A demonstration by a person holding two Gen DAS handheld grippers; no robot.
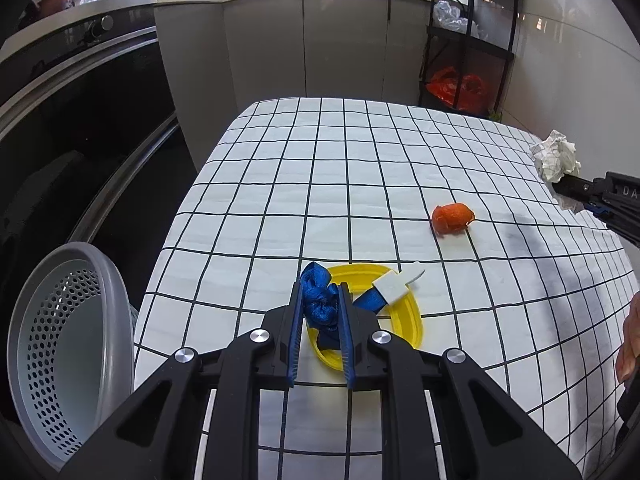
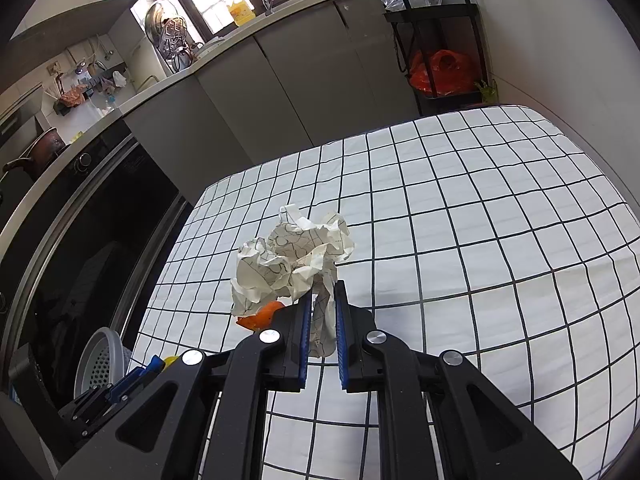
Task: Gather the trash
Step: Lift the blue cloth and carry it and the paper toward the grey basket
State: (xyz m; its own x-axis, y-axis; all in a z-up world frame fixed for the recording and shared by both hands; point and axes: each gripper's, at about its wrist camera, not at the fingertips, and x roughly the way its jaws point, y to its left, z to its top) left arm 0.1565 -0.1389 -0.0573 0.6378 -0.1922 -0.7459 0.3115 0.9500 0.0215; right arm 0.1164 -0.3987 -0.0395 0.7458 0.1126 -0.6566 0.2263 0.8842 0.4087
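My left gripper (image 1: 320,294) is shut on a bunched blue fabric strap (image 1: 318,300) just above a yellow plastic lid (image 1: 404,316) that lies on the checked tablecloth (image 1: 320,184). A white tag (image 1: 394,286) on the strap rests over the lid. An orange peel (image 1: 452,218) lies further out to the right. My right gripper (image 2: 323,294) is shut on a crumpled white paper ball (image 2: 292,260), held above the cloth; the same paper ball (image 1: 556,158) and right gripper (image 1: 560,186) show at the right edge of the left wrist view. The peel (image 2: 262,316) peeks out under the paper.
A grey perforated bin (image 1: 64,340) stands off the table's left edge, also seen as the bin (image 2: 100,356) in the right wrist view. A dark oven front (image 1: 80,120), pale cabinets (image 1: 304,44) and a black shelf rack (image 1: 468,36) with an orange bag surround the table. A hand (image 1: 630,340) is at the right.
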